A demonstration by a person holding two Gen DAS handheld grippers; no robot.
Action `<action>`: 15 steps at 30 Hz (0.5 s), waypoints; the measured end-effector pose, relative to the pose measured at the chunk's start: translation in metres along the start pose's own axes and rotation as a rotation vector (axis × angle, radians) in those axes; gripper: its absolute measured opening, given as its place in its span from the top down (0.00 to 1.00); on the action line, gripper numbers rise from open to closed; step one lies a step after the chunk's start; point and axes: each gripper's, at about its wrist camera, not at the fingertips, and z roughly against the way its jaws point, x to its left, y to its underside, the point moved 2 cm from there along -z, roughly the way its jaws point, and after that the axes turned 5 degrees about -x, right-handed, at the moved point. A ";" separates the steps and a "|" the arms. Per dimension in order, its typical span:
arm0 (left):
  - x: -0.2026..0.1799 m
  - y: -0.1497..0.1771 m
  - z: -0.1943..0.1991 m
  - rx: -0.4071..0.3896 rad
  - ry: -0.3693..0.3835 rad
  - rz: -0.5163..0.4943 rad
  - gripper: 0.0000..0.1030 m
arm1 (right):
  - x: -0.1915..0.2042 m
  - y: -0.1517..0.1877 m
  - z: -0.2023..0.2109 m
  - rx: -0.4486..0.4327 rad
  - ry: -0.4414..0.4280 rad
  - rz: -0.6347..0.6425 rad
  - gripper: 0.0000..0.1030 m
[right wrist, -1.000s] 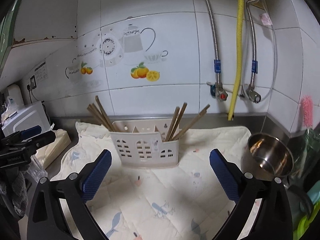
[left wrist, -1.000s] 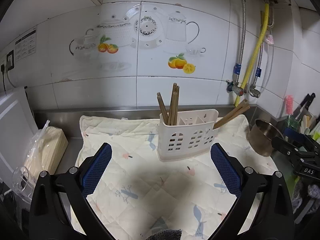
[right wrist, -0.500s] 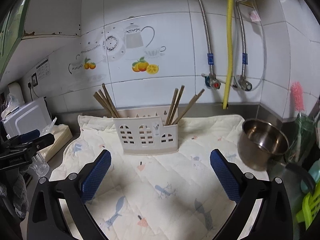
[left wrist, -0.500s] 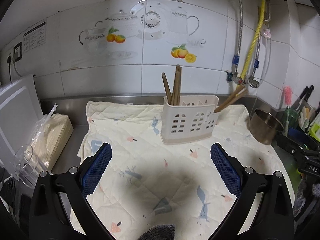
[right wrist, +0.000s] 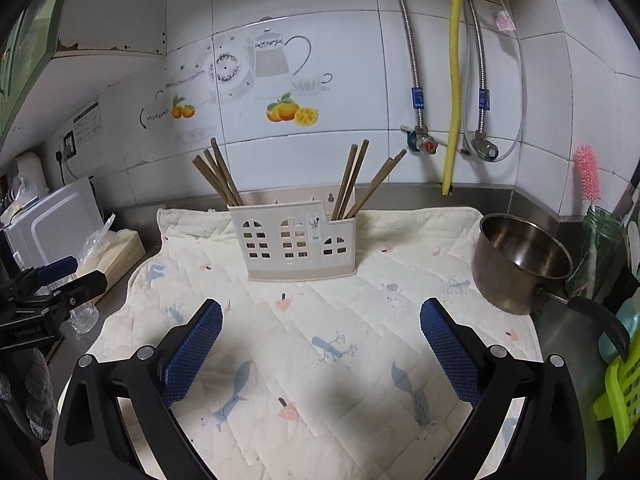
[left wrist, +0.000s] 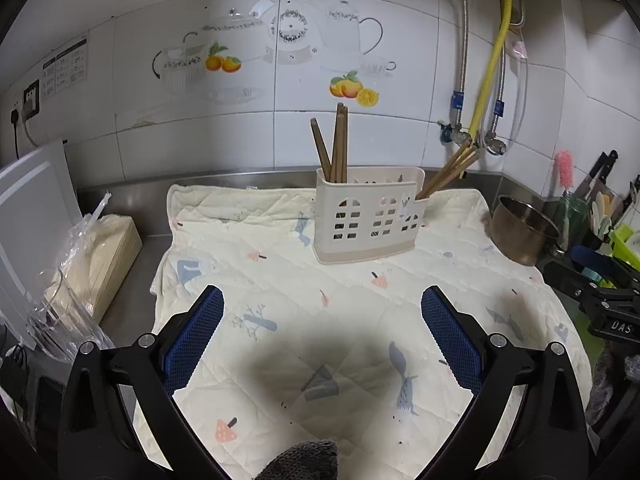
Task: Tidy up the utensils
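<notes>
A cream plastic utensil holder (left wrist: 370, 216) (right wrist: 298, 242) stands upright on a quilted cream cloth (left wrist: 280, 280) (right wrist: 340, 340). Brown chopsticks (left wrist: 334, 144) (right wrist: 218, 178) stick up from its left compartment, and more chopsticks (left wrist: 450, 170) (right wrist: 360, 178) lean out of its right one. My left gripper (left wrist: 322, 304) hangs open above the cloth, well short of the holder, with nothing between its blue pads. My right gripper (right wrist: 320, 316) is open and empty too, also in front of the holder. Each gripper shows at the edge of the other's view.
A steel saucepan (left wrist: 520, 230) (right wrist: 520, 260) sits at the cloth's right edge, with a jar holding a pink brush (right wrist: 588, 216) and green plastic (right wrist: 620, 392) beyond. At left are a wooden box in plastic wrap (left wrist: 96, 248), a glass (left wrist: 60, 320) and a white appliance (right wrist: 48, 224). Pipes run down the tiled wall.
Both grippers have pulled back and up from the holder, which now looks smaller and farther away. They stay open and empty.
</notes>
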 end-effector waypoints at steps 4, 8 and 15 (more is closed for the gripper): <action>0.001 0.004 -0.002 0.009 0.000 0.001 0.05 | -0.001 0.006 -0.001 0.016 0.006 0.006 0.07; 0.001 0.008 -0.004 0.023 -0.004 0.001 0.05 | -0.001 0.009 -0.001 0.022 0.009 0.006 0.07; -0.002 0.009 -0.007 0.029 0.002 -0.005 0.05 | 0.000 0.011 -0.003 0.030 0.000 0.005 0.07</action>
